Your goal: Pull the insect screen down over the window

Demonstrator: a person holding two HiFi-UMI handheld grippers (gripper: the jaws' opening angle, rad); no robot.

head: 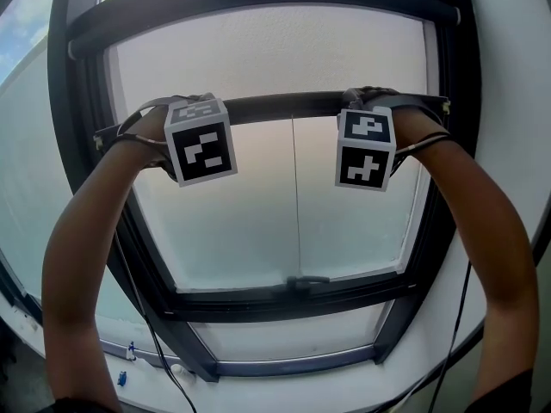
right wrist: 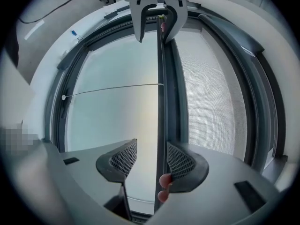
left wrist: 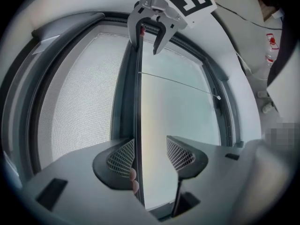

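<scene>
Hanging half-down — pale, fine-meshed insect screen [head: 267,58]

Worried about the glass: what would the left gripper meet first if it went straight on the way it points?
The left gripper straddles the screen's pull bar with open jaws, so the bar's edge comes first; the window pane lies beyond, depth unclear.

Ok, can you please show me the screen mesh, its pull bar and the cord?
screen mesh [head: 258,58], head view, middle of the mesh above the bar
pull bar [head: 284,107], head view, middle of its length
cord [head: 294,196], head view, halfway down it
</scene>
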